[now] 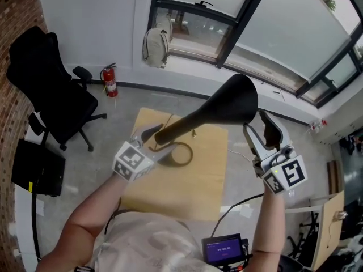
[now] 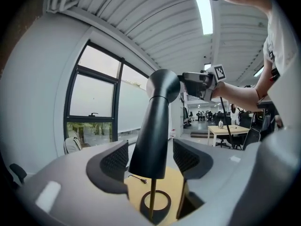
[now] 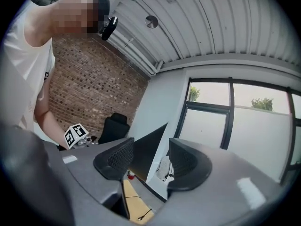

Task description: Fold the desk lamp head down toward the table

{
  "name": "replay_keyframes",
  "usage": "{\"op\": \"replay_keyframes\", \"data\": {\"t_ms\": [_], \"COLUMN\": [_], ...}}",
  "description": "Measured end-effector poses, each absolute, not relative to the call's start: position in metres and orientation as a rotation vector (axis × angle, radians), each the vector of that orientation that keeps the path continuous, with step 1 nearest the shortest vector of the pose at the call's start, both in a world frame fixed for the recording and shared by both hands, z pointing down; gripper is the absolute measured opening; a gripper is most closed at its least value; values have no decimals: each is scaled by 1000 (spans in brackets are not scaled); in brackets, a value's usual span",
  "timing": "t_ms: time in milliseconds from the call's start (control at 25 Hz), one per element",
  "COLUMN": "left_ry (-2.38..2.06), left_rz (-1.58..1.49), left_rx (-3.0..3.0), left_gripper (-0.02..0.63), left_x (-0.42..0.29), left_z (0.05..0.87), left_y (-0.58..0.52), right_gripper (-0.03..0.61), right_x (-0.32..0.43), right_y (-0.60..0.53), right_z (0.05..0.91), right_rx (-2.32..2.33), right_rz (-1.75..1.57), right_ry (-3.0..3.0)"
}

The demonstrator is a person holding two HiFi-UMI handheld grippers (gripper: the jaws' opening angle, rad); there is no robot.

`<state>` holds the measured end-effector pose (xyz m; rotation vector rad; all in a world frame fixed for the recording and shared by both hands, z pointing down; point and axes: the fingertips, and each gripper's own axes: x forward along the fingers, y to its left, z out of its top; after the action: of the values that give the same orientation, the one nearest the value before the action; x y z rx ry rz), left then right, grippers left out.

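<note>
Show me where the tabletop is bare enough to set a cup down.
Bare: the table from the lamp base to its near edge, and the right strip. Crowded: far left, around the base and left tongs.

One black desk lamp with a cone-shaped head (image 1: 227,103) is counted, and one light wooden table (image 1: 187,197). Two grey grippers are seen — the left gripper (image 1: 155,141) and the right gripper (image 1: 258,126). One black office chair (image 1: 48,89), one red fire extinguisher (image 1: 110,81) and one pale backpack (image 1: 155,47) are counted too.
</note>
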<state>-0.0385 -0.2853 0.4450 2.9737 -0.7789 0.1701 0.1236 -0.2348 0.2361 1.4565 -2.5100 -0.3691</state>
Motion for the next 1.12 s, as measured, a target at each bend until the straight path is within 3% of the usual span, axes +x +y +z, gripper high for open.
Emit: {"op": "replay_keyframes", "data": {"t_ms": [120,360,1120], "left_ry": [-747,-654,-553], "left_rz": [152,149,81], "left_rx": [3002,3053,3110], "left_gripper": [240,236,227], "left_x": [-36,-30,-21], "left_z": [439,439,436], "left_y": [-286,-282,-285], "right_gripper": [259,285,357], "right_x": [116,92,100], "right_y": [-245,-256,-310], "right_z": [224,212,218], "right_rx": [1468,1391,1497], "right_rz": [-427,-582,-478], "right_ry": [-2437,-2221,-1960]}}
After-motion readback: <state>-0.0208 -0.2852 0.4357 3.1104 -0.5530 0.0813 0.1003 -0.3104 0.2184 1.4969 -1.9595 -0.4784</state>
